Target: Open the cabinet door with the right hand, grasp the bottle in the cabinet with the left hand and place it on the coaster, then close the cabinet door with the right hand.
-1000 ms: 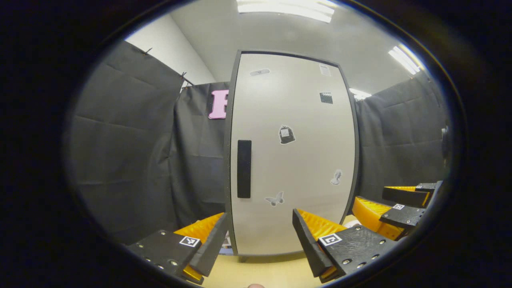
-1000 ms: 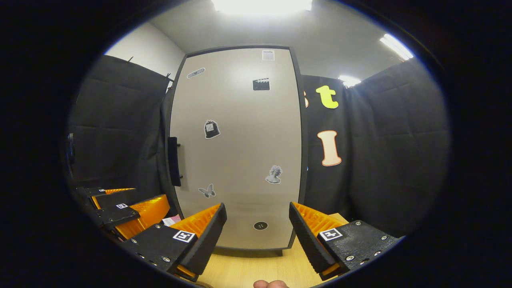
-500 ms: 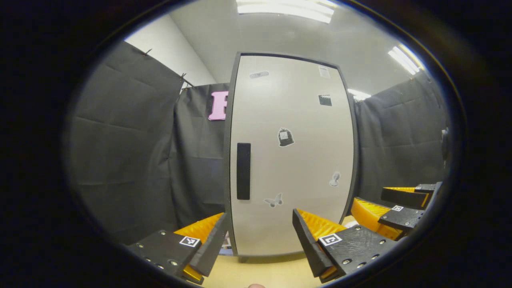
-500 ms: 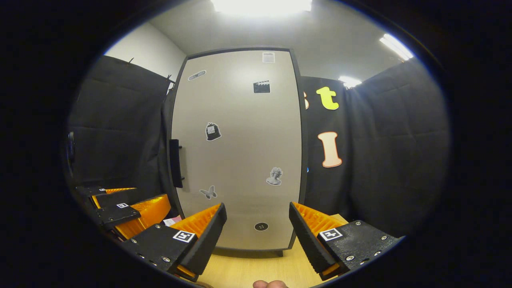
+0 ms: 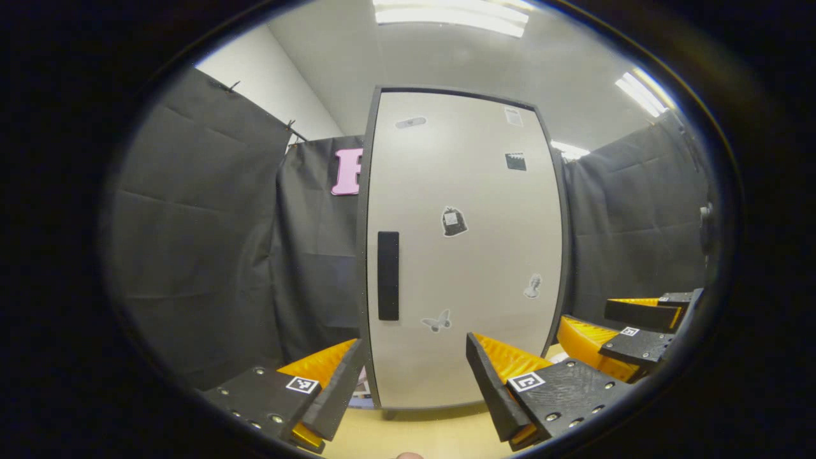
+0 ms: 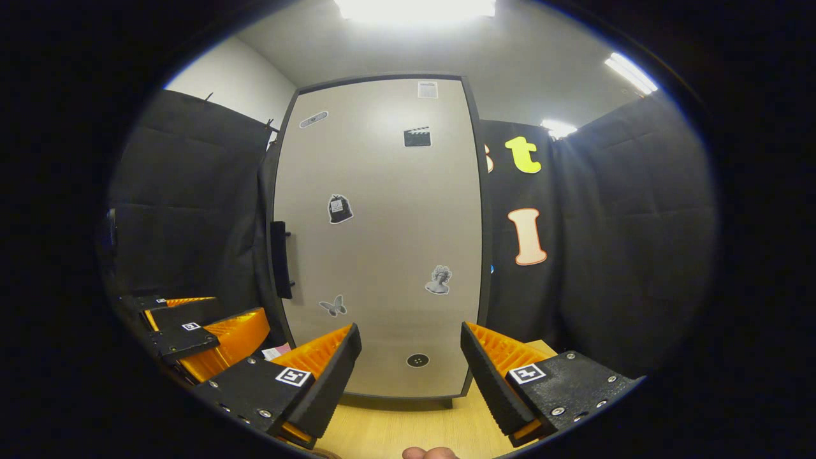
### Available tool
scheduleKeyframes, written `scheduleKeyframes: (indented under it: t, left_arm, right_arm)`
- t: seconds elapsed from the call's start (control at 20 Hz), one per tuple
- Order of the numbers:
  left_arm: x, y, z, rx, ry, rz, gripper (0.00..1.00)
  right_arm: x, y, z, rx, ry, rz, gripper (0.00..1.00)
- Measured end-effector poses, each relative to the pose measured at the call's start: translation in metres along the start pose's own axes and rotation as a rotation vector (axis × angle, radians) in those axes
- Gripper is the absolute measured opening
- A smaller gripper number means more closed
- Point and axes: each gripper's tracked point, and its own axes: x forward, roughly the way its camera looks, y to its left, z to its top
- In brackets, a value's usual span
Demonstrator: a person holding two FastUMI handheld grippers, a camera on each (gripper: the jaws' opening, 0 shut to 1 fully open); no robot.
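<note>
The tall grey cabinet door [image 6: 382,242] was seen shut, hiding the bottle, so the spread right hand-held gripper [image 6: 411,357] was judged to need the black handle [image 6: 280,258] next.

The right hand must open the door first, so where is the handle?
The dark vertical handle sits on the closed cabinet door's left edge at mid-height in both views, above and left of the butterfly sticker.

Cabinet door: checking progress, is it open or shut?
Shut. The cabinet door sits flush in its frame, handle untouched.
</note>
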Motion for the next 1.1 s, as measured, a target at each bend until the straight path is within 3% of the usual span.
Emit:
scheduleKeyframes:
  t: [0.15, 0.2, 0.35, 0.4, 0.45, 0.6, 0.65, 1.1]
  left_arm:
    - [-0.006, 0.005, 0.002, 0.005, 0.000, 0.012, 0.92]
    - [-0.008, 0.007, 0.003, 0.005, 0.000, 0.016, 0.98]
    - [-0.015, 0.019, 0.001, 0.009, -0.001, 0.035, 0.98]
    - [-0.019, 0.025, 0.000, 0.012, -0.002, 0.039, 0.92]
    - [-0.021, 0.030, -0.001, 0.015, -0.004, 0.041, 0.98]
    - [-0.034, 0.045, -0.016, 0.002, 0.016, 0.049, 0.98]
    - [-0.041, 0.048, -0.022, -0.007, 0.023, 0.050, 0.92]
    - [-0.093, 0.102, -0.051, 0.072, 0.052, 0.078, 0.92]
  right_arm:
    - [0.005, 0.006, 0.002, -0.008, -0.004, 0.016, 0.97]
    - [0.006, 0.008, 0.003, -0.009, -0.006, 0.023, 0.97]
    - [0.015, 0.016, 0.009, -0.017, -0.017, 0.044, 0.97]
    - [0.018, 0.019, 0.012, -0.019, -0.021, 0.052, 0.96]
    - [0.022, 0.023, 0.014, -0.020, -0.026, 0.060, 0.96]
    - [0.035, 0.039, 0.023, -0.027, -0.040, 0.090, 0.96]
    - [0.039, 0.047, 0.026, -0.028, -0.046, 0.105, 0.96]
    - [0.077, 0.140, 0.062, -0.037, -0.126, 0.241, 0.96]
